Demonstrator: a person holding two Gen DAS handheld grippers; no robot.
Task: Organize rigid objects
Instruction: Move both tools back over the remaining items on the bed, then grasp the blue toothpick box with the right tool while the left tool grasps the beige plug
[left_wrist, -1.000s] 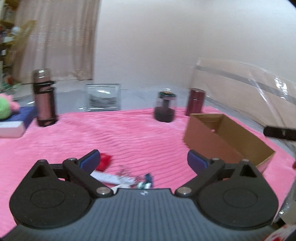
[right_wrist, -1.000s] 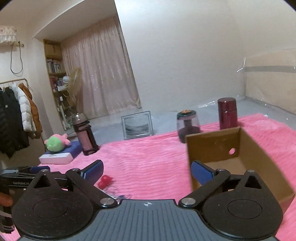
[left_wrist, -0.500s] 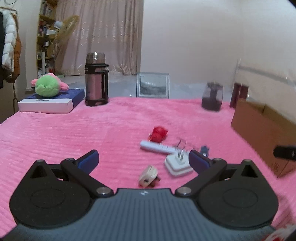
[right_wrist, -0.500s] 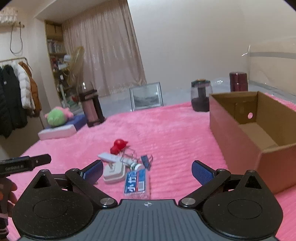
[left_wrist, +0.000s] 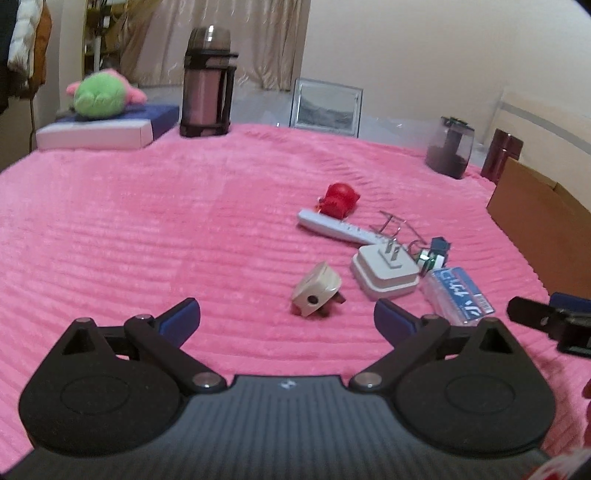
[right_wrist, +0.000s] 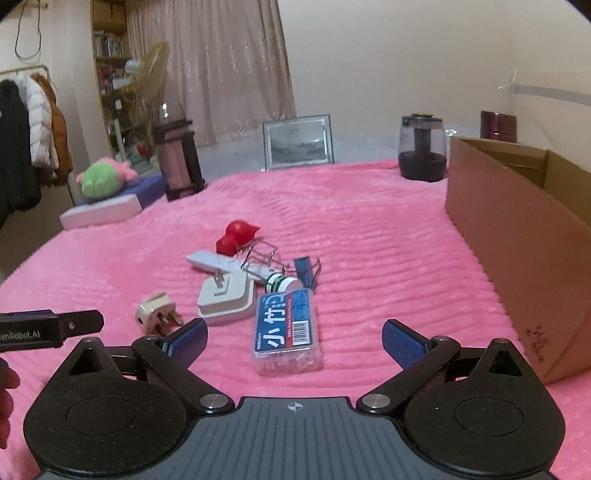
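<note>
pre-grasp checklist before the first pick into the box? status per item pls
1. Left claw open and empty: ok.
2. Right claw open and empty: ok.
3. Target lined up: ok. The clear plastic case lies right ahead of the right claw, between its fingers' line; the beige plug lies ahead of the left claw.
4. Case free of neighbours: not ok. Its far end sits against the white adapter and a small green-and-white item.
5. Cardboard box open on top, on the right: ok.
6. Box has room inside: cannot tell, its floor is hidden from both views.
</note>
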